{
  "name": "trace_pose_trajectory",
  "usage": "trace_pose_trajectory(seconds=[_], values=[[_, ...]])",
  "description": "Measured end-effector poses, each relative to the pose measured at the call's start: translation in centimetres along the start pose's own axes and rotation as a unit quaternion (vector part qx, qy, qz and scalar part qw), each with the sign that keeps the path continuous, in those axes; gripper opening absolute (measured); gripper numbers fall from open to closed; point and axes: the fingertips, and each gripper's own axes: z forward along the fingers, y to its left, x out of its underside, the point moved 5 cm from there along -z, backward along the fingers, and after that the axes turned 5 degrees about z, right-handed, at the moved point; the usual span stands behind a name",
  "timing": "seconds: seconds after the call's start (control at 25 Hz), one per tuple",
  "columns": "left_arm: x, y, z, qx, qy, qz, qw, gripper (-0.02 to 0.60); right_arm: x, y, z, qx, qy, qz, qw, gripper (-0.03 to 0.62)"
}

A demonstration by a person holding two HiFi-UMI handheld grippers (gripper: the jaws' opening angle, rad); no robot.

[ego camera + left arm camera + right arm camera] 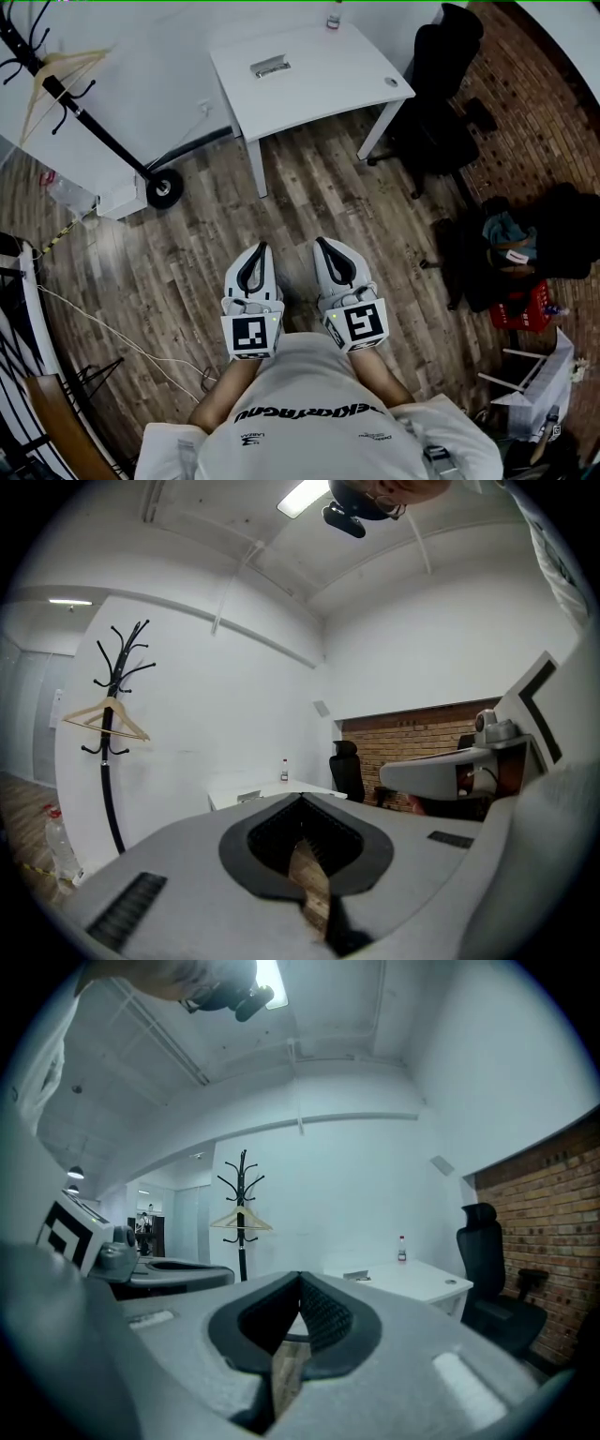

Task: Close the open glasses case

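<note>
The glasses case (270,67) lies on the white worktop (319,75) in the upper middle of the head view. It is a small grey oblong near the worktop's centre, slightly left of it, and too small to show how its lid stands. In the right gripper view it is a low grey shape (356,1277) on the worktop's near part.

At the upper left a black coat stand (84,117) leans across the frame with a pale wooden hanger (52,75) on it. Its round base rests on the plank floor (309,202) just left of the worktop's leg.

The left claw (262,248) is held against the person's chest at lower centre. It is clenched, its dark pads meeting at the tips (302,797) with nothing between them. The right claw (321,242) sits just beside it, clenched and empty in the same way (300,1275). Both are well apart from the case, with a stretch of floor between.

A small bottle (335,16) stands at the worktop's far edge, to the right of the case. A black office chair (441,84) stands by the worktop's right end. Lower right, a red basket (520,309) sits among dark bags.
</note>
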Motion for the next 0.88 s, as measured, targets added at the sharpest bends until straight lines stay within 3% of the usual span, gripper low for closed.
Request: trace_pose_trajectory(seconds=[0.48, 0.88], values=[[-3.3, 14.0, 16.4, 0.037, -0.002, 0.001, 0.9993, -0.002, -4.6, -2.9, 20.6, 0.028, -0.004, 0.020, 0.999, 0.002], [-2.2, 20.6, 24.6, 0.060, 0.014, -0.027, 0.9977, -0.002, -4.7, -4.8, 30.7, 0.058, 0.016, 0.028, 0.998, 0.002]])
